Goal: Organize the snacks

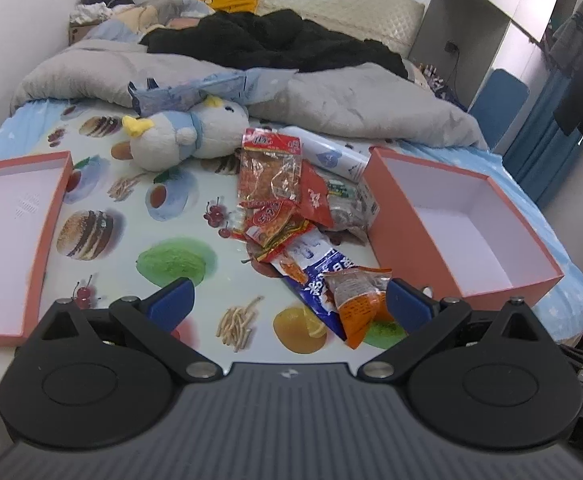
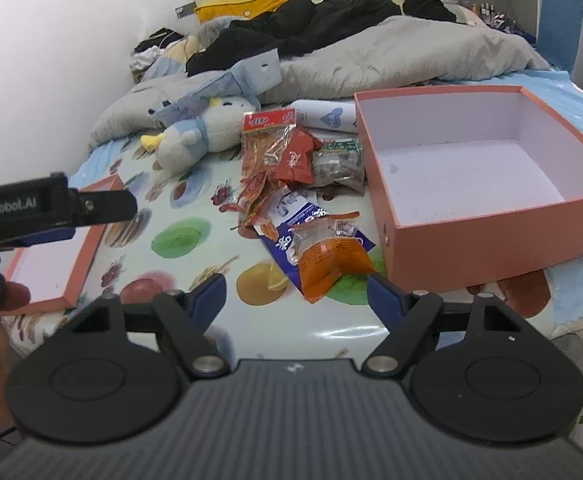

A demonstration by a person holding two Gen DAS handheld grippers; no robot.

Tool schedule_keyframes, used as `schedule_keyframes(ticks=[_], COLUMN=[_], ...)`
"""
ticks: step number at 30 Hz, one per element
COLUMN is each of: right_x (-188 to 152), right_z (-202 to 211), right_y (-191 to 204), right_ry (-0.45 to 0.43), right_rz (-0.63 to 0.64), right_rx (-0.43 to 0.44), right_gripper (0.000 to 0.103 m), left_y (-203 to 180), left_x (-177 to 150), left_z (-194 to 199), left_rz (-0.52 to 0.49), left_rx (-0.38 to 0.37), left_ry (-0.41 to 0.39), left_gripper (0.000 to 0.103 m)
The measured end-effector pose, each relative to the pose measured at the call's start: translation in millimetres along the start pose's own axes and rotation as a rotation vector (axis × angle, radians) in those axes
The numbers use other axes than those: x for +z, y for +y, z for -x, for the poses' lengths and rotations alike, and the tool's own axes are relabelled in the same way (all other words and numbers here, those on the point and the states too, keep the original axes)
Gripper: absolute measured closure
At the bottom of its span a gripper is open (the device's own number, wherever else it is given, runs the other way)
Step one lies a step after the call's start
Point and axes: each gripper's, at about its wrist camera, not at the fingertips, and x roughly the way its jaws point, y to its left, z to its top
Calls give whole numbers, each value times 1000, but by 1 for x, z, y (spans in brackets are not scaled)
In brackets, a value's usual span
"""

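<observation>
my left gripper (image 1: 289, 306) jaws apart, empty | my right gripper (image 2: 297, 294) jaws apart, empty | orange snack packet (image 2: 329, 258) just ahead between right jaws | pink box (image 2: 491, 216) ahead-right | snack pile (image 1: 291, 200) ahead of left jaws

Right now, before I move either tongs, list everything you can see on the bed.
Box: one, pink outside, white inside, nothing in it, right of the snack pile.
Lid: one, pink, white inside, lying open side up at the left.
Snack packets: a loose pile, count unclear, mostly red and orange, between lid and box.
Orange packet: one, nearest, on a blue-white packet.
Plush toy: one, white and blue, behind the pile.
Grey blanket: one, bunched further back.
Black clothing: a heap, near the headboard.
Left tongs: open, holding nothing.
Right tongs: open, holding nothing.
</observation>
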Motion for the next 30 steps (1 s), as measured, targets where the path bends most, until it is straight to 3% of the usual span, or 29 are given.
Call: schedule_keyframes(ticks=[6, 16, 24, 30], right_x=[-1, -9, 1, 13], right_z=[-24, -80, -124, -148], right_y=[4, 18, 27, 27], right_ry=[16, 67, 55, 41], right_rz=[18, 111, 210, 285], right_rx=[33, 29, -32, -76], right_gripper=[26, 27, 27, 27], left_y=[19, 48, 55, 41], left_x=[2, 14, 23, 34], left_z=[-30, -101, -162, -210], left_rz=[15, -12, -98, -235], left_rx=[14, -25, -87, -139], left_ry=[-28, 39, 102, 130], left_gripper=[0, 1, 1, 1])
